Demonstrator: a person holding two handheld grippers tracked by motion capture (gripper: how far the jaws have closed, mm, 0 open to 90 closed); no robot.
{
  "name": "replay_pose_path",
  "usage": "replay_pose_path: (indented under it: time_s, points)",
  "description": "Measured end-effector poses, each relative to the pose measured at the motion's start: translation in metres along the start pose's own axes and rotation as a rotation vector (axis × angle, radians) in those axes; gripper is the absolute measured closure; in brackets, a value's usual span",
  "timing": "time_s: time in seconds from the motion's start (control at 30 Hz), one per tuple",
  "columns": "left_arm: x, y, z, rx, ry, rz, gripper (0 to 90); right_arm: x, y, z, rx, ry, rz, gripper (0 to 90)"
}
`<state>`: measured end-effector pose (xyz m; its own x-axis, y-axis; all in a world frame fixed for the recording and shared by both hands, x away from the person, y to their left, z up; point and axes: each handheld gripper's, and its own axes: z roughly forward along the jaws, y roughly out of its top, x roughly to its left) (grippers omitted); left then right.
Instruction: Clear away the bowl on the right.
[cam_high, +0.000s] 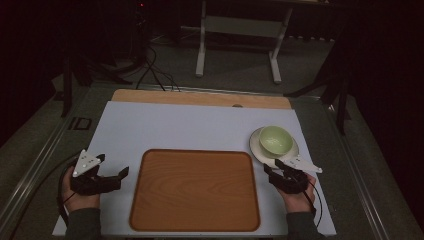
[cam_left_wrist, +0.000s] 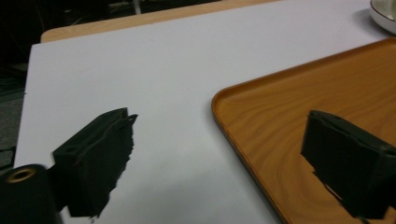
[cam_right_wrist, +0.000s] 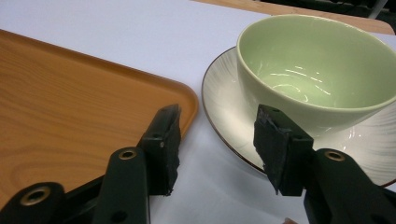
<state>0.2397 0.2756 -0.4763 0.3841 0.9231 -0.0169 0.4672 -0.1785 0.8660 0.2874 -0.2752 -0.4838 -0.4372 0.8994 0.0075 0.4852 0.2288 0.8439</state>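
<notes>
The green bowl (cam_right_wrist: 317, 74) sits on its white plate (cam_right_wrist: 224, 107) just ahead of my right gripper (cam_right_wrist: 217, 149), whose jaws gape with nothing between them, one by the tray's (cam_right_wrist: 70, 107) corner, the other over the plate's near rim. It looks glazed, so I judge it hard, slick, fairly heavy and chippable; I'd pinch the rim wall, one jaw inside, one outside. My left gripper (cam_left_wrist: 219, 163) hangs open too, straddling the tray's left edge.
</notes>
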Motion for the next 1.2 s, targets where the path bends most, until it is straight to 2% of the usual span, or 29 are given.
replay_pose_path:
  time_s: [0.13, 0.37, 0.53, 0.67, 1.0, 1.2]
  points:
    - [0.001, 0.000, -0.002, -0.026, -0.038, 0.008, 8.8, 0.000, 0.000, 0.000, 0.005, 0.007, 0.004, 49.3]
    - [-0.001, -0.001, -0.001, -0.030, -0.028, 0.029, 7.8, -0.002, 0.003, 0.000, 0.003, 0.006, 0.035, 44.1]
    - [-0.003, -0.001, 0.000, -0.031, -0.020, 0.040, 8.0, -0.003, 0.010, -0.001, -0.004, 0.004, 0.025, 42.8]
    - [-0.002, -0.001, -0.001, -0.039, -0.018, 0.040, 8.0, -0.008, 0.015, -0.002, -0.016, 0.005, 0.041, 42.4]
    - [-0.002, -0.001, -0.001, -0.042, -0.020, 0.037, 8.4, -0.017, 0.037, -0.003, -0.065, -0.035, 0.031, 41.6]
    - [-0.001, -0.001, -0.002, -0.047, -0.016, 0.031, 8.5, -0.022, 0.044, 0.000, -0.073, -0.057, 0.032, 41.0]
